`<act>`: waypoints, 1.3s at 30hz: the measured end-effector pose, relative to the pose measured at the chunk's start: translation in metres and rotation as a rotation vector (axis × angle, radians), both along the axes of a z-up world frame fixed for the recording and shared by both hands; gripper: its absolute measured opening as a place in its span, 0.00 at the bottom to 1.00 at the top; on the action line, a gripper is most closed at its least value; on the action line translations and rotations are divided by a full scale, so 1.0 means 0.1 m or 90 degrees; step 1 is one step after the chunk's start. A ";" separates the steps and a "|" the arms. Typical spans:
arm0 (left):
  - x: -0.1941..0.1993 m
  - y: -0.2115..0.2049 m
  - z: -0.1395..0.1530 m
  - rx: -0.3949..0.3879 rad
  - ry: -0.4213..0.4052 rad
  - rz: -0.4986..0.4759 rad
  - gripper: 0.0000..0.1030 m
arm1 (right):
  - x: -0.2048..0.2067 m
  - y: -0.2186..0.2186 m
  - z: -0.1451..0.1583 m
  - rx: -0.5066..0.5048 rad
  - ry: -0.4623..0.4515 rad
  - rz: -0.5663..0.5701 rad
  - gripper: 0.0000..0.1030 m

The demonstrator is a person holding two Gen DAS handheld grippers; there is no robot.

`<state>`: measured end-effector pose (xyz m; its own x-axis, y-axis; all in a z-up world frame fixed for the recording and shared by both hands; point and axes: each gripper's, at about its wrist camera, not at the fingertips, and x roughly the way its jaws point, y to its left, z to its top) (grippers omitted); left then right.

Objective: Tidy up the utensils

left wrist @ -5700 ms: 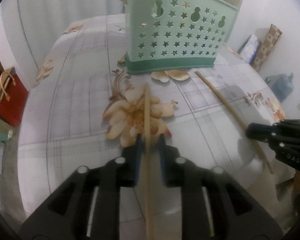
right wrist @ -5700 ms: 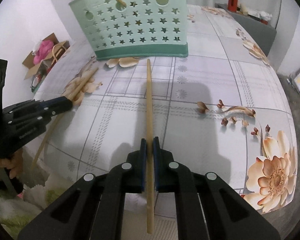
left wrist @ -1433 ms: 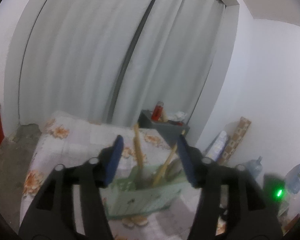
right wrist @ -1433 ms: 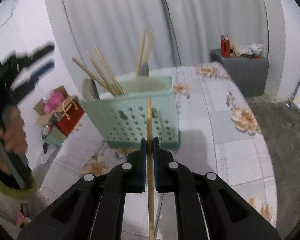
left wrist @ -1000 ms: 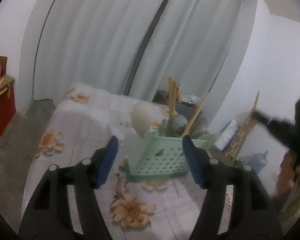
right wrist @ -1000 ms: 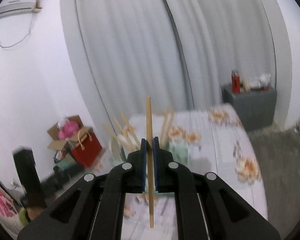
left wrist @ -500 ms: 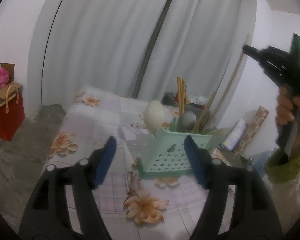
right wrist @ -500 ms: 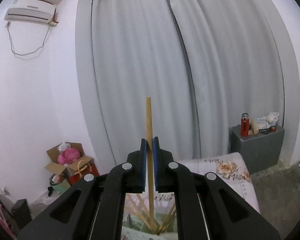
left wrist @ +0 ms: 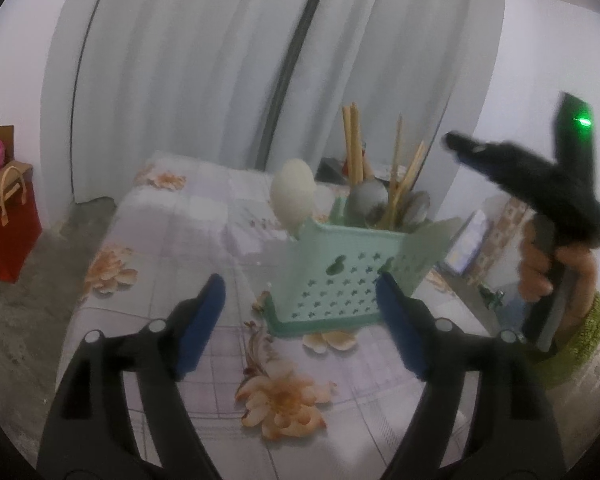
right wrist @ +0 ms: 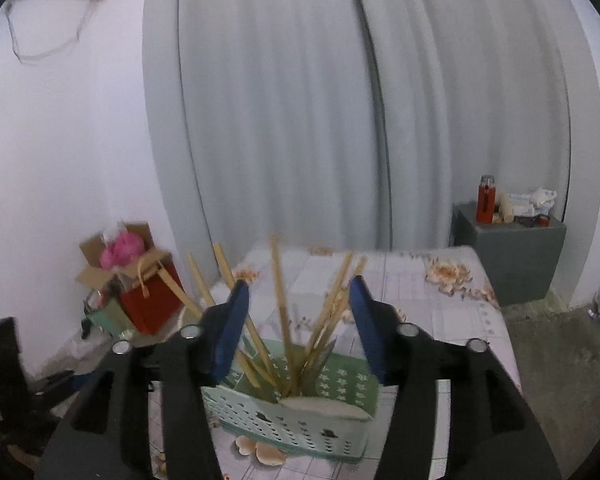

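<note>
Both claws opening above floral tablecloth (left wrist: 180, 216); grey curtains (right wrist: 340, 100) behind.

No legible text, labels, brands or nos. on anything in either view.

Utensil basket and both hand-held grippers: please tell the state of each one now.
Utensil basket: upright on the table, holding chopsticks and spoons.
Left hand-held gripper: jaws opening, nothing between them.
Right hand-held gripper: jaws opening above the basket, gripping nothing.
</note>
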<state>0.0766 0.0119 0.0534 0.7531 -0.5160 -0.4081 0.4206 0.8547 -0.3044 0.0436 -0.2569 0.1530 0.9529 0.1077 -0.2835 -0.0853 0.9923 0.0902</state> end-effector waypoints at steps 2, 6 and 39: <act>0.04 -0.04 -0.03 0.001 0.007 -0.009 0.72 | -0.17 -0.10 -0.01 0.012 -0.013 0.004 0.53; 0.17 -0.12 -0.09 0.002 0.018 -0.027 0.73 | -0.35 -0.37 -0.22 0.057 0.008 -0.012 0.57; 0.56 -0.59 -0.34 0.056 0.106 -0.121 0.77 | -0.05 -0.30 -1.36 0.142 0.256 0.071 0.64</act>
<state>0.1326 -0.0470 0.0191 0.5649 -0.5983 -0.5682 0.5263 0.7916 -0.3103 0.0388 -0.2864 0.0168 0.7513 0.3030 -0.5863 -0.1040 0.9316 0.3482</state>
